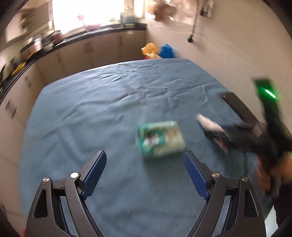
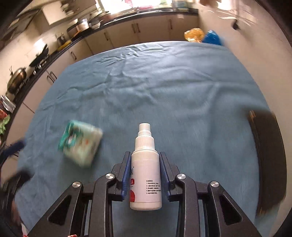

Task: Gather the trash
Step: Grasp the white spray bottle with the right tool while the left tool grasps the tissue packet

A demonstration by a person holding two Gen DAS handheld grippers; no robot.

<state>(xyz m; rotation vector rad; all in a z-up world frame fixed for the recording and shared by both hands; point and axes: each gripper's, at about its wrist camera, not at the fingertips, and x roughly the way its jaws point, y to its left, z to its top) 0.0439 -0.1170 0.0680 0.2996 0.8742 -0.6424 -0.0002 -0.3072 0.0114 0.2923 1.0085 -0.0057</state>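
Bottle (image 2: 145, 169) sits clamped in the right claw (image 2: 145, 175) above the blue tabletop (image 2: 164, 91); keep it squeezed. Left claw (image 1: 145, 165) gapes empty near the tissue pack (image 1: 160, 139): straddle it squarely.

Your left gripper (image 1: 145, 160) fills the bottom of the frame, its blue pads (image 1: 94, 175) spread wide with nothing between them. Just above the gap, slightly right of centre, a green and white packet (image 1: 160, 139) lies blurred on the blue cloth (image 1: 91, 109). At the right edge your right gripper (image 1: 209, 125) reaches in, clamped on a white spray bottle (image 1: 208, 124). A dark flat object (image 1: 237, 107) sits beyond it. Upper left, a dark counter (image 1: 73, 36) runs under a bright window (image 1: 87, 12)
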